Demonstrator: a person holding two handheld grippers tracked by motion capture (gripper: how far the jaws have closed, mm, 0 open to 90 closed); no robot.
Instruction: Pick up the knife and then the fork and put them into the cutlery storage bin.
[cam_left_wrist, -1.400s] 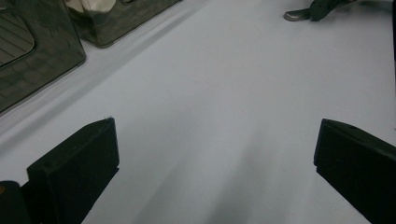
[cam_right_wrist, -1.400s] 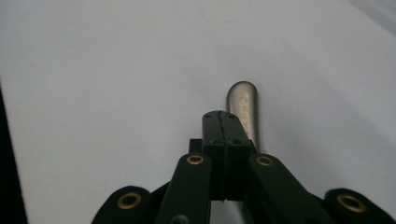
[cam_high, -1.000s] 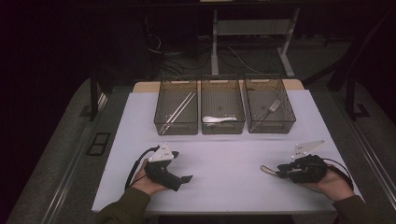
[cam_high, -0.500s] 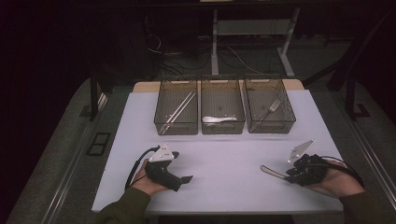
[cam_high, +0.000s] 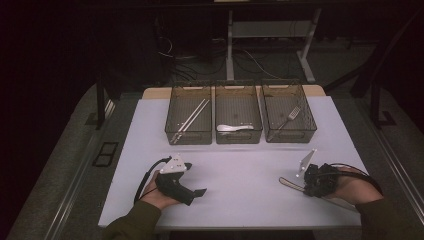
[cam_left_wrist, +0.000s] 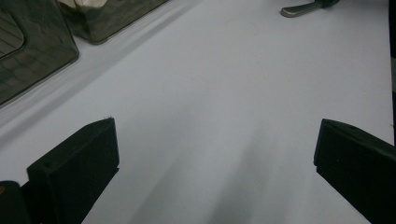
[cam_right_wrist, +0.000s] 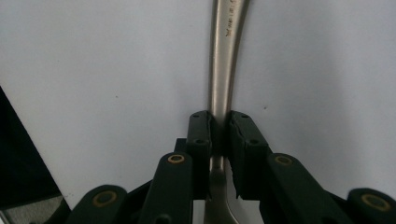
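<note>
A metal utensil (cam_high: 286, 182) lies on the white table cover at the front right, and the handle (cam_right_wrist: 224, 56) runs straight away from the right gripper's camera. My right gripper (cam_high: 306, 187) is shut on that handle. Its jaws have just been closing, and both pads (cam_right_wrist: 200, 135) press the handle's sides. The utensil's working end is hidden under the gripper and hand. At the front left my left gripper (cam_high: 198, 193) rests on the cover, jaws wide open with bare surface between them (cam_left_wrist: 210, 163). The utensil's handle tip (cam_left_wrist: 299, 8) shows far off in the left gripper view.
Three clear bins stand in a row at the back of the white cover (cam_high: 240, 170). The left bin (cam_high: 170, 131) holds chopsticks (cam_high: 190, 119), the middle bin (cam_high: 238, 141) a white spoon (cam_high: 234, 128), the right bin (cam_high: 291, 140) a fork (cam_high: 288, 119). Dark floor surrounds the table.
My right gripper has shifted a little and its grey plate has swung left, while the utensil's handle tip stays where it was. My left gripper has not moved.
</note>
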